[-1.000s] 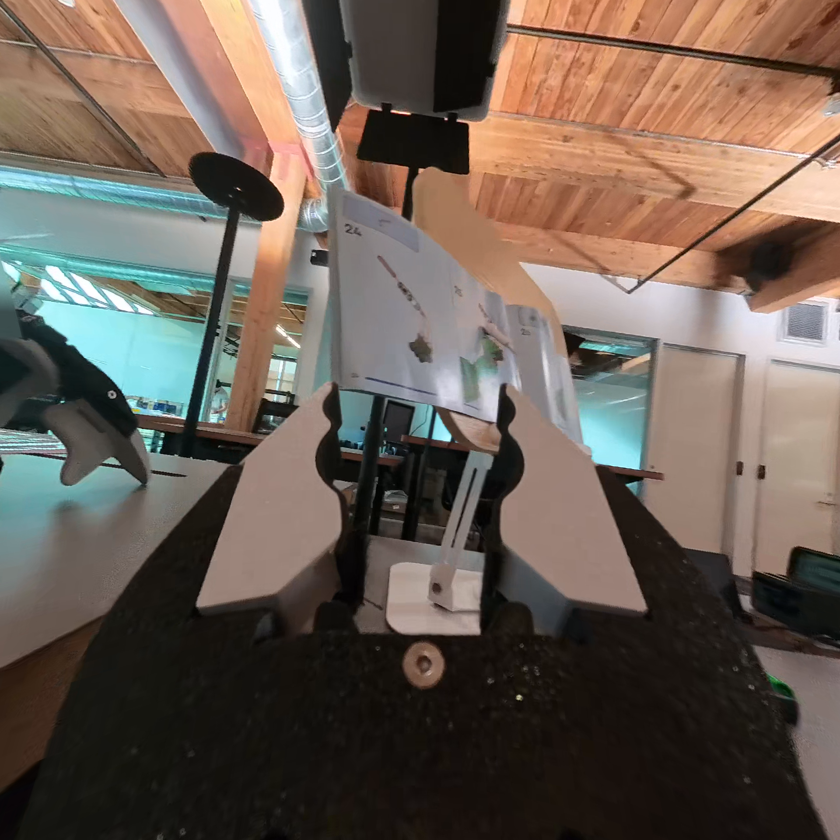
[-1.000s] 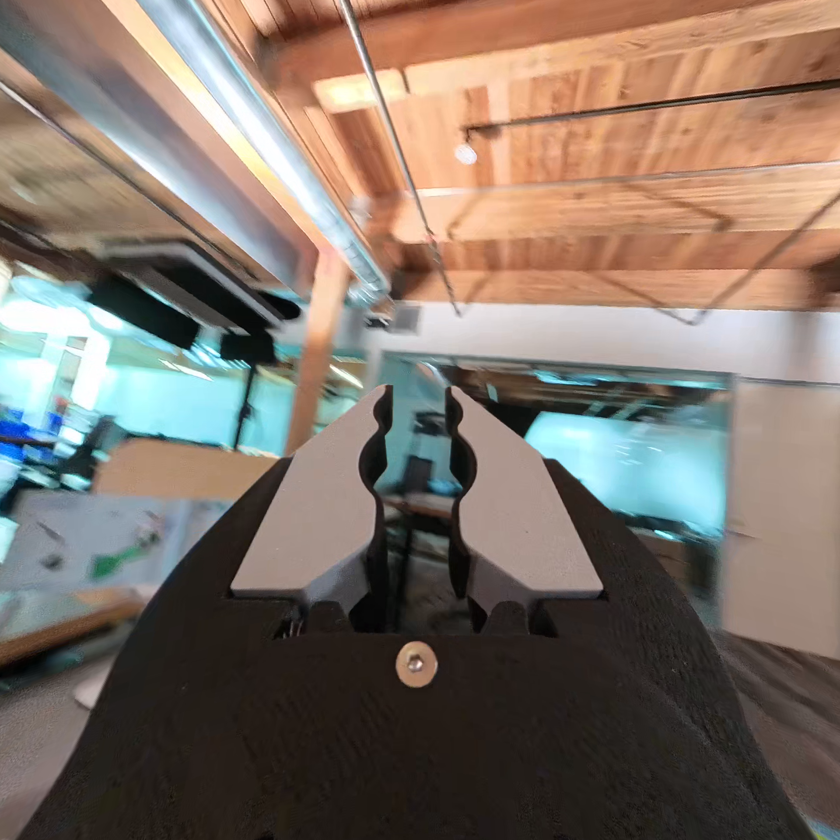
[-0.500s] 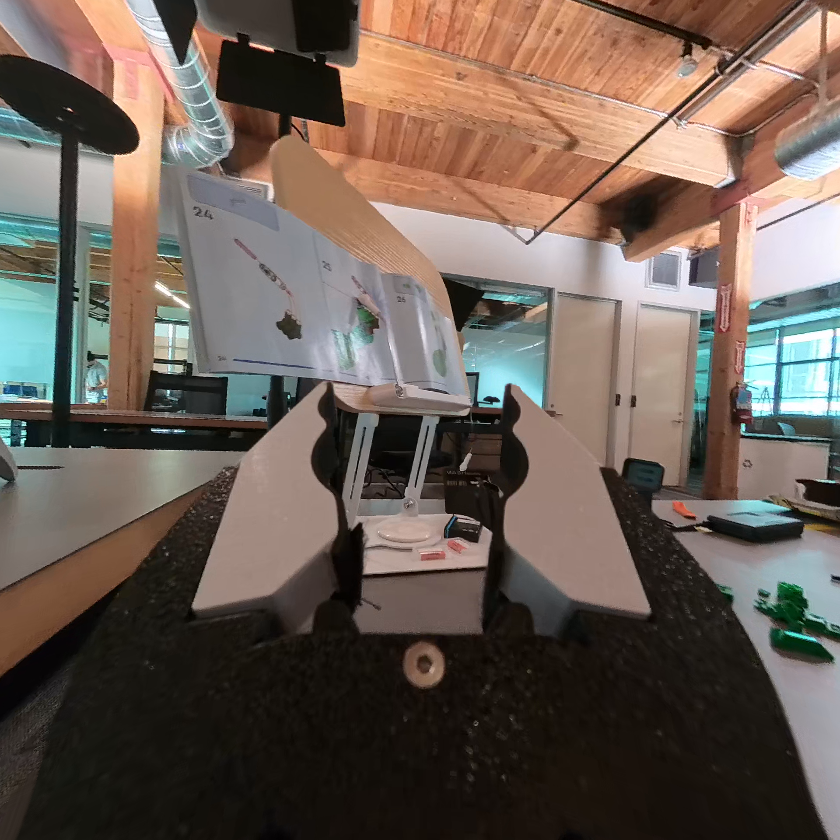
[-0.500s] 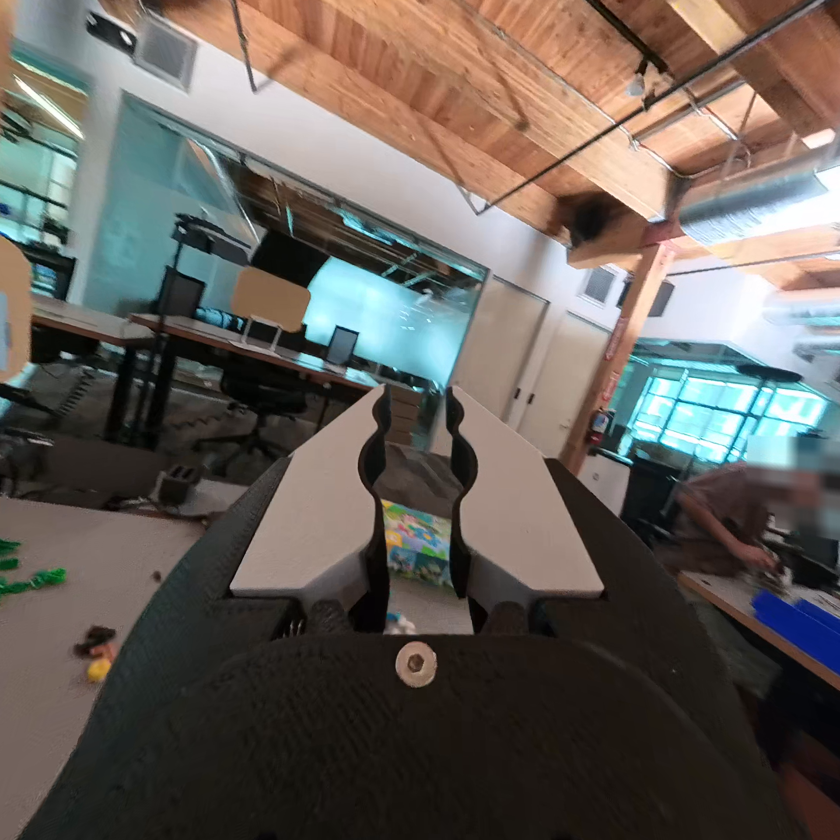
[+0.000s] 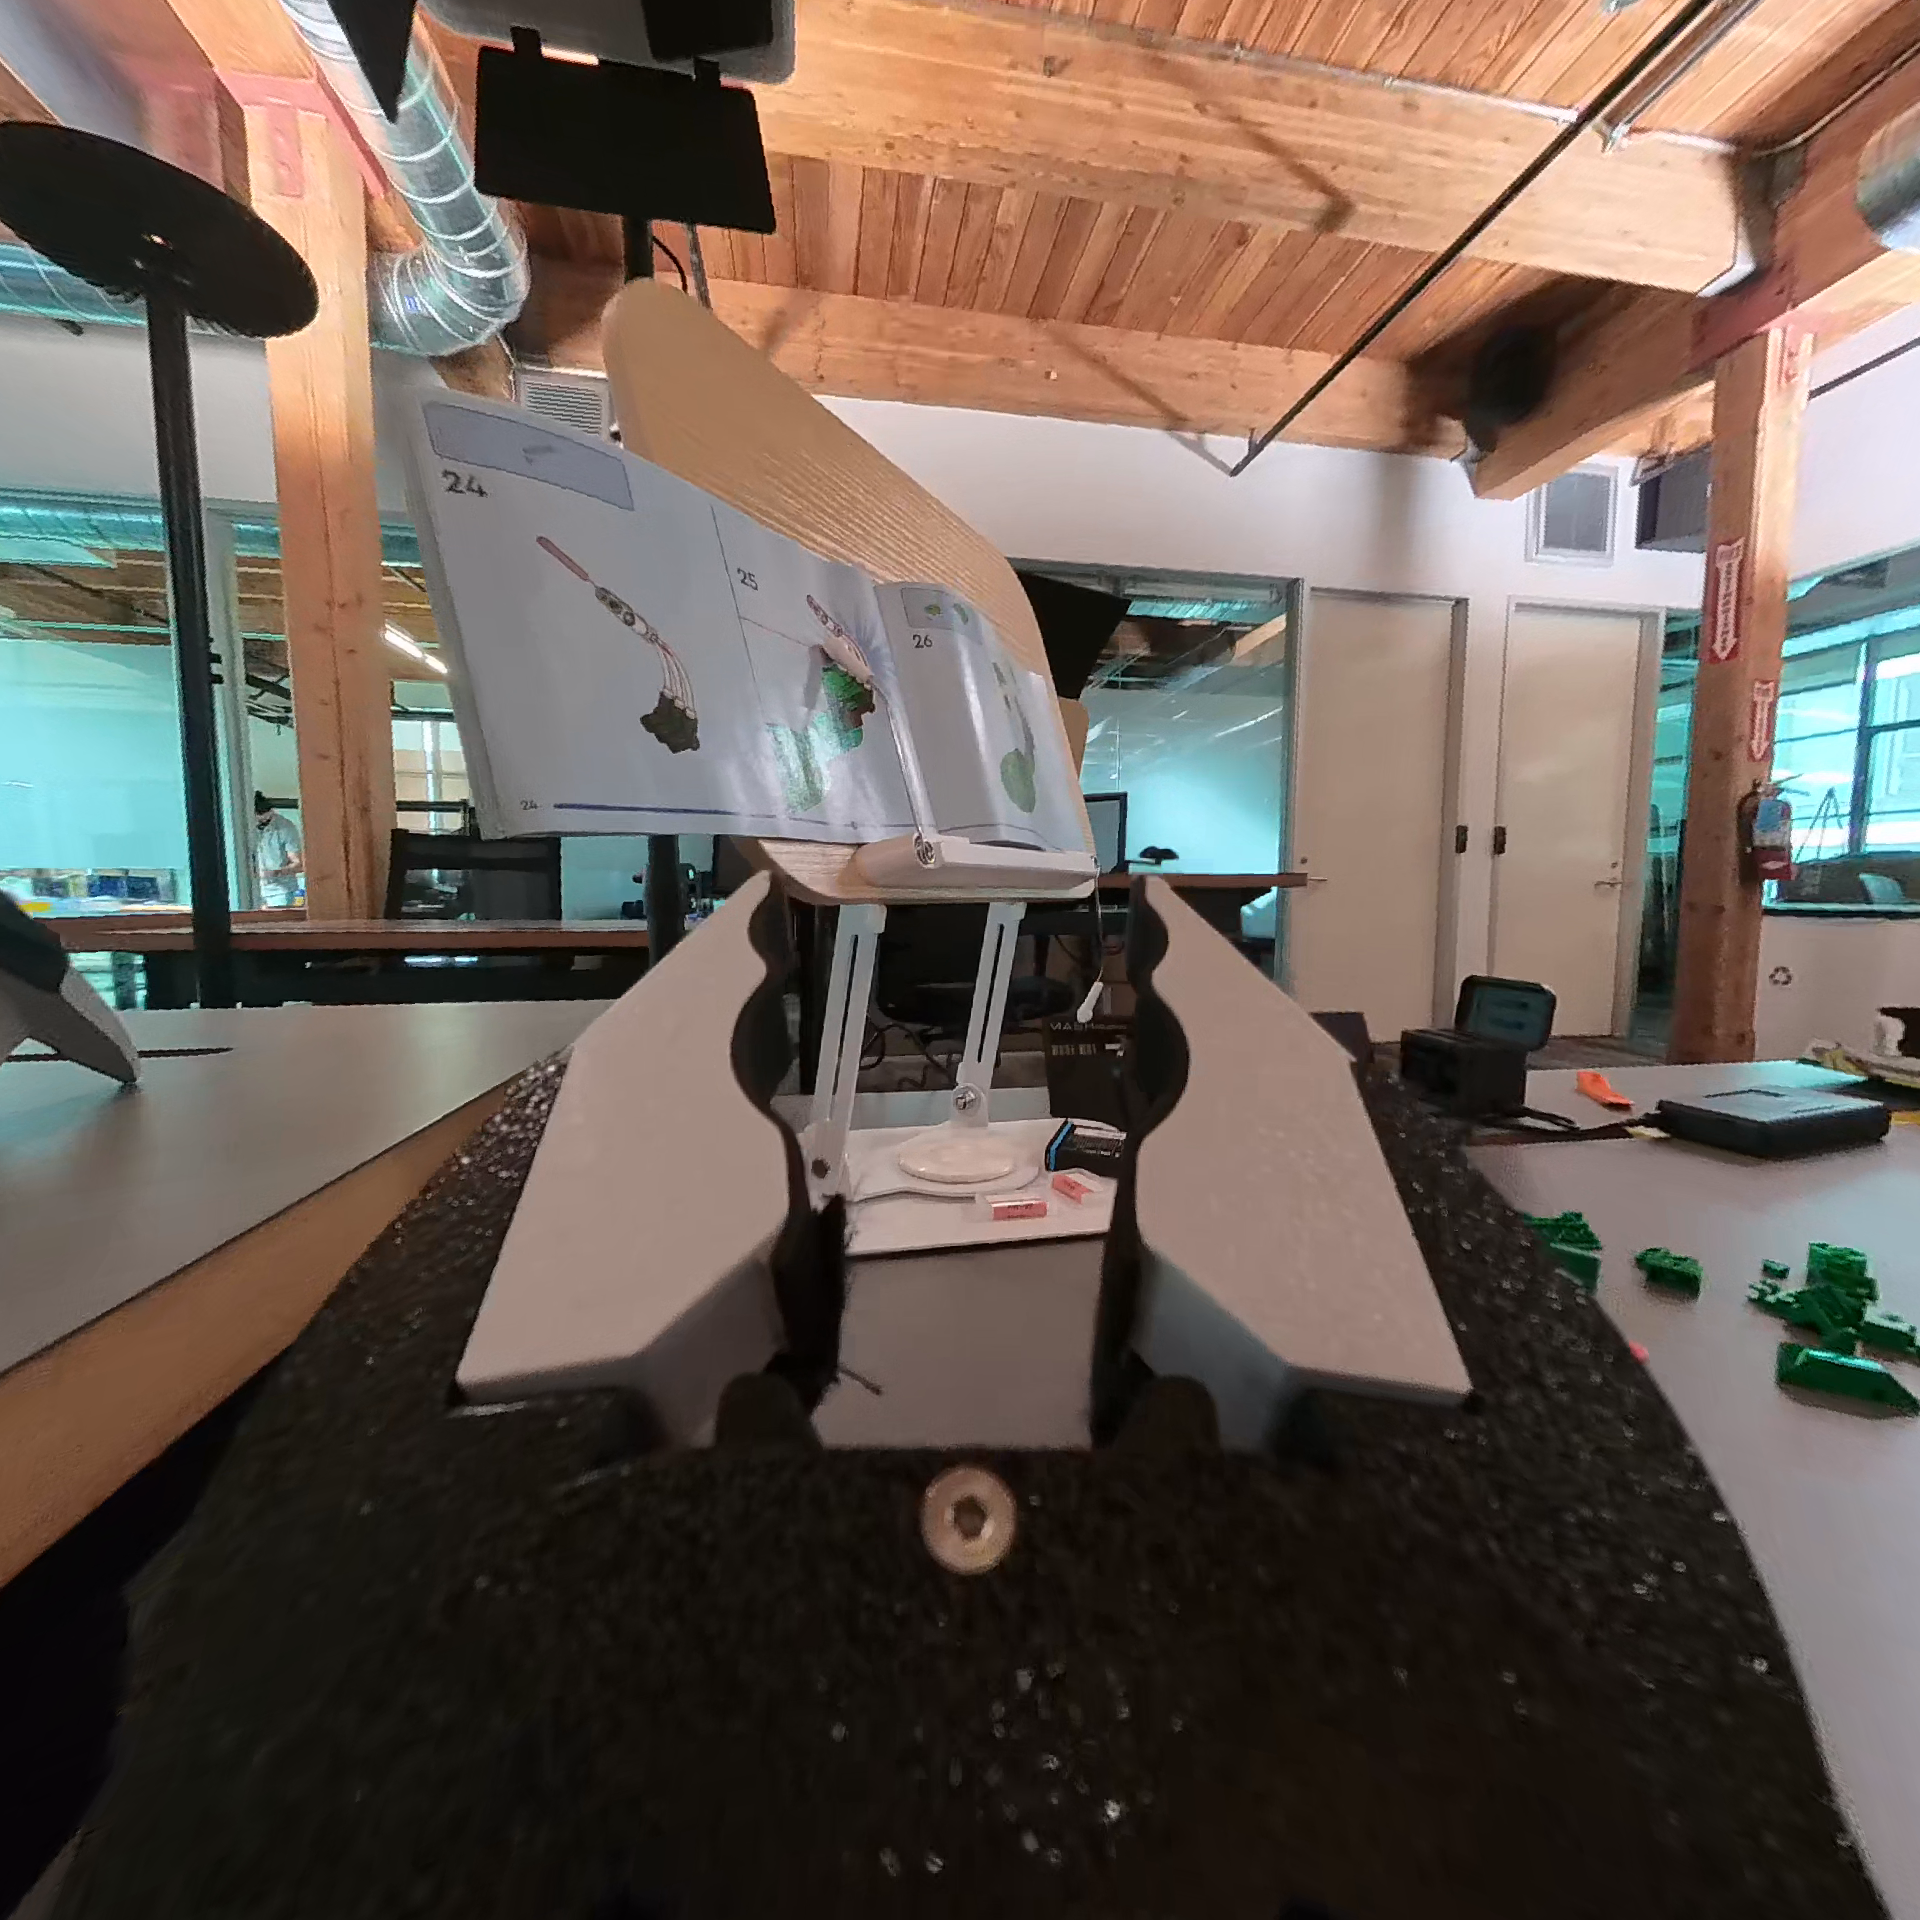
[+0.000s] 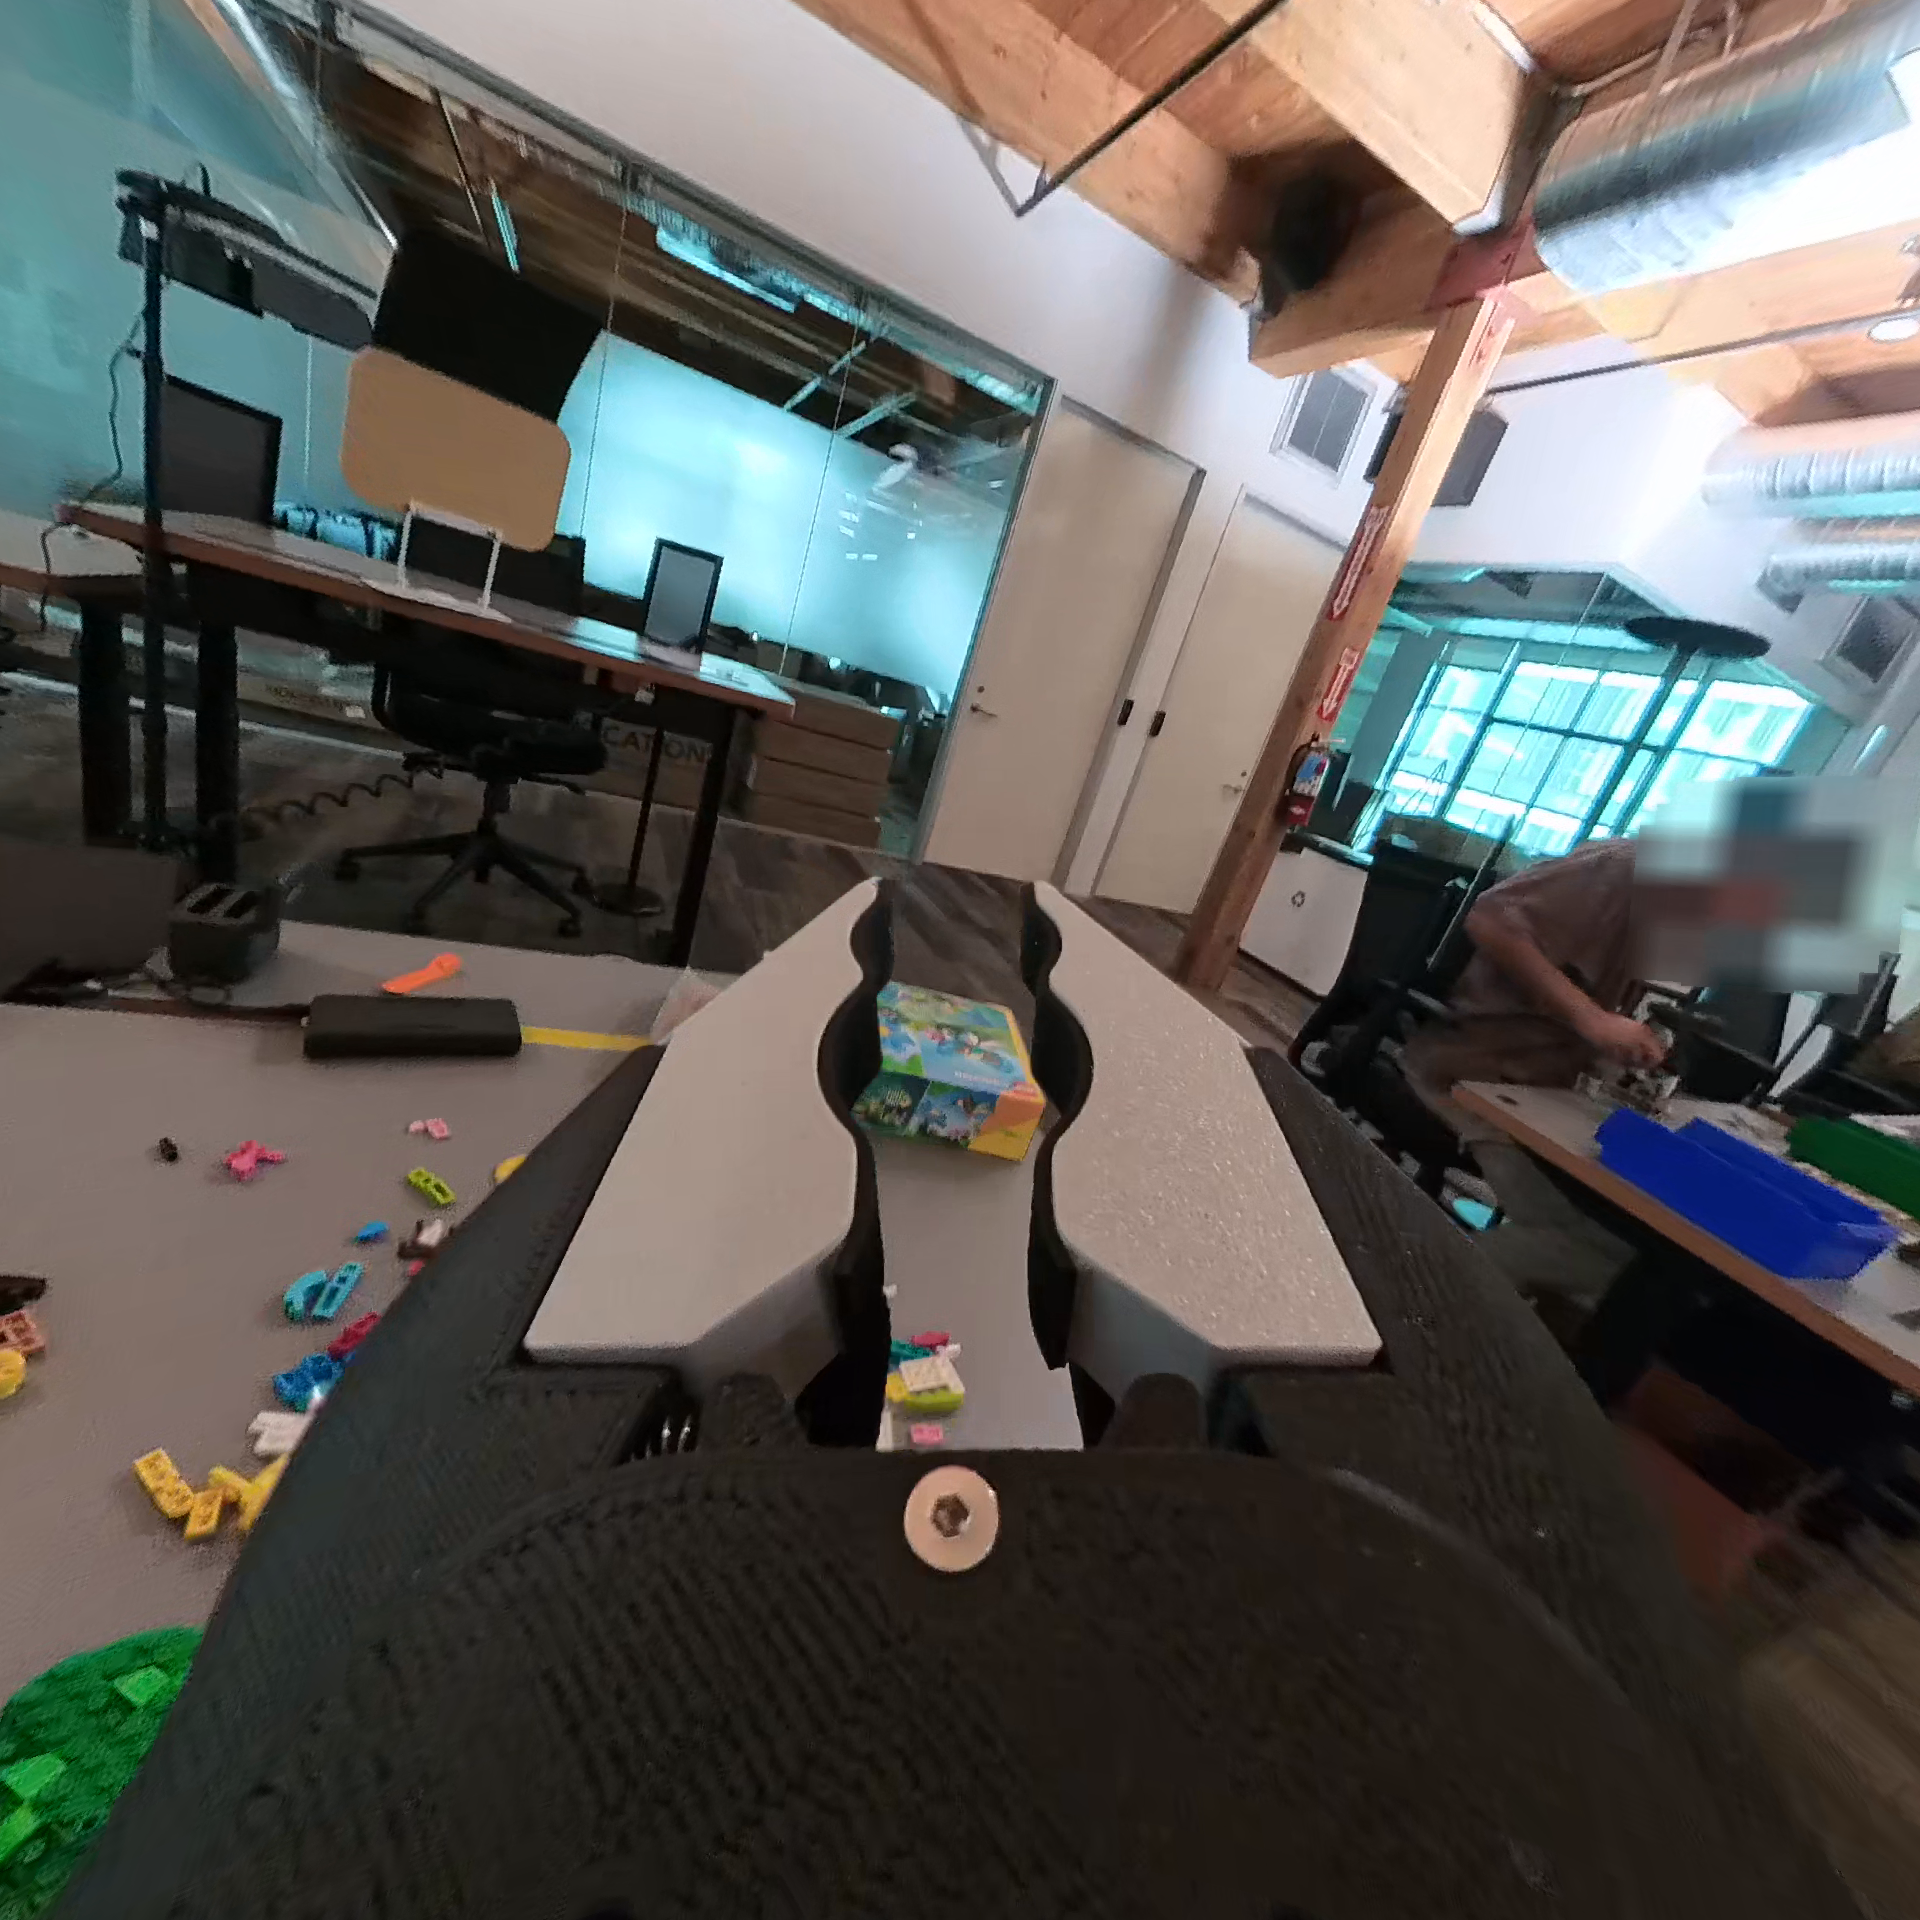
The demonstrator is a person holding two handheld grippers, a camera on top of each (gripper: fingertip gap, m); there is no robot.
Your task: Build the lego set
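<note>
Our left gripper [image 5: 951,935] is released, its jaws well apart with nothing between them, and it points at the instruction booklet [image 5: 717,665], which stands open on a wooden book stand [image 5: 831,499] at the far side of the grey table [image 5: 1714,1455]. To the right on the table lies a small heap of green lego pieces [image 5: 1839,1314], well apart from this gripper. We judge that the step in hand is to read the open page, so we should hold this view level until the drawing is clear

Our right gripper [image 6: 956,904] is also empty; its jaws stand closer together, with a narrow gap through which we see the coloured lego box [image 6: 951,1081] lying flat further on the table. Loose lego pieces [image 6: 312,1299] in pink, blue and yellow are scattered on the left side, some pale ones [image 6: 925,1382] just under the jaws, and a green built part [image 6: 73,1766] shows at the lower left corner. A person [image 6: 1538,987] sits at another desk on the right. To do the step well, we think it is better to choose the piece that matches the page before we lower the gripper, and to approach it straight from above, so the neighbours are not pushed away
</note>
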